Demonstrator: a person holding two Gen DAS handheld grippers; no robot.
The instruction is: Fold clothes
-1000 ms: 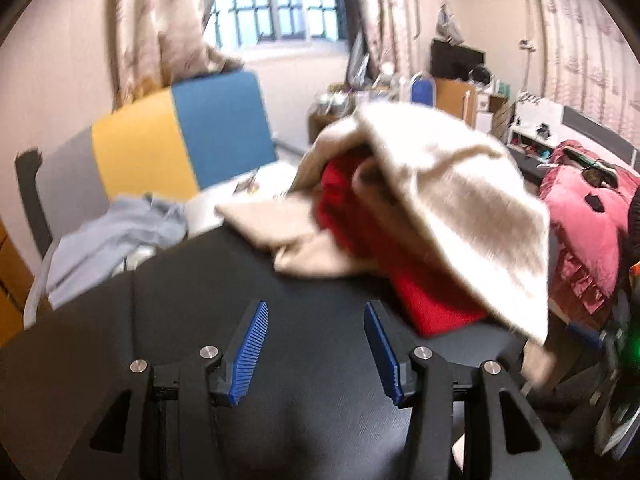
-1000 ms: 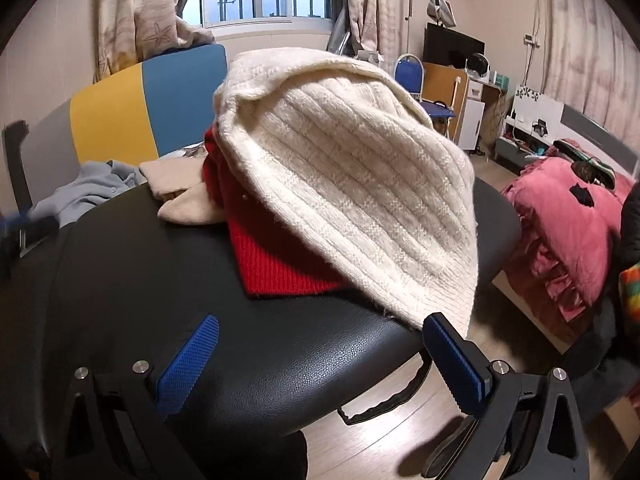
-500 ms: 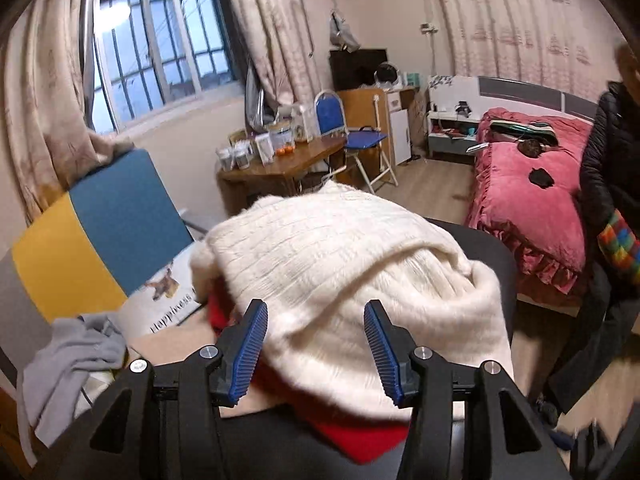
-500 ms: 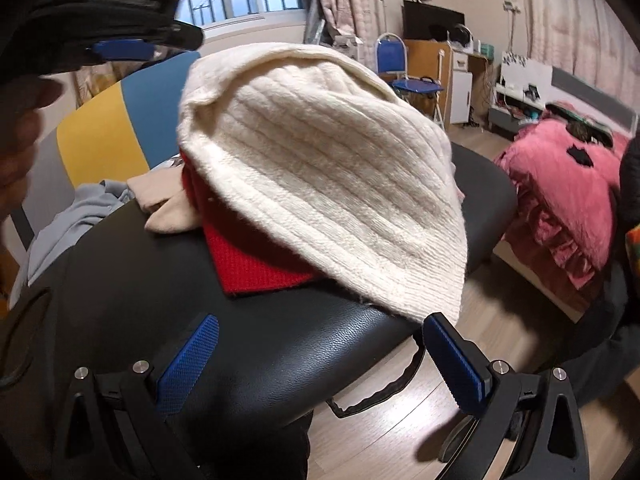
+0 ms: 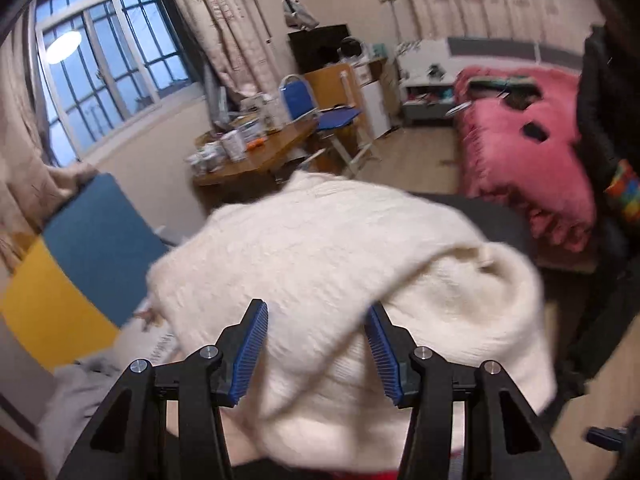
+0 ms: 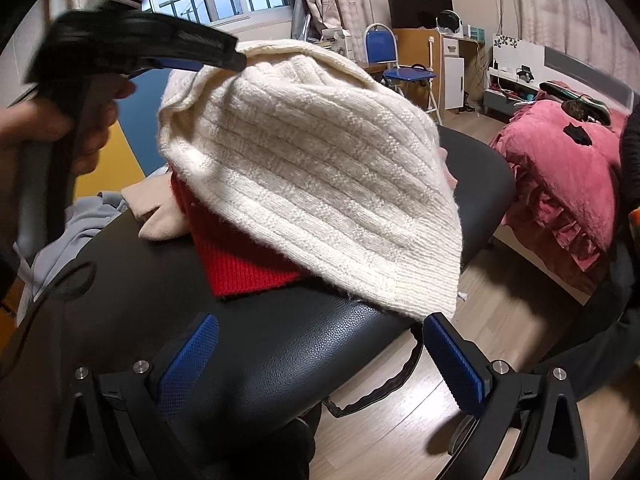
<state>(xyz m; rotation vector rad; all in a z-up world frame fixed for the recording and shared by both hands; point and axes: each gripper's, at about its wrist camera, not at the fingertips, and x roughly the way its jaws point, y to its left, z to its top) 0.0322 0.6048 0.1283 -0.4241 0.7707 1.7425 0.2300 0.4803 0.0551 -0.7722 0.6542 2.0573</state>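
Note:
A cream knit sweater (image 6: pixel 312 168) lies heaped on a red knit garment (image 6: pixel 240 264) on a black padded surface (image 6: pixel 280 352). My left gripper (image 5: pixel 316 314) is open, its blue pads either side of the top of the cream sweater (image 5: pixel 340 264), close above the fabric. From the right wrist view, the left gripper (image 6: pixel 232 60) comes in from the upper left with its tips at the sweater's peak, held by a hand (image 6: pixel 52 128). My right gripper (image 6: pixel 320 320) is open and holds nothing. It hangs low over the surface's near edge, just short of the sweater's hem.
A beige garment (image 6: pixel 160 216) and a grey one (image 6: pixel 80 220) lie at the left of the pile. Behind stands a blue and yellow chair back (image 5: pixel 92 240). A wooden desk (image 5: pixel 256 156), a pink bed (image 5: pixel 528 148) and a person in a dark jacket (image 5: pixel 608 120) are farther off.
My left gripper has risen from low over the black surface and swung in over the top of the cream sweater. The right gripper has barely shifted. The pile's shape looks the same.

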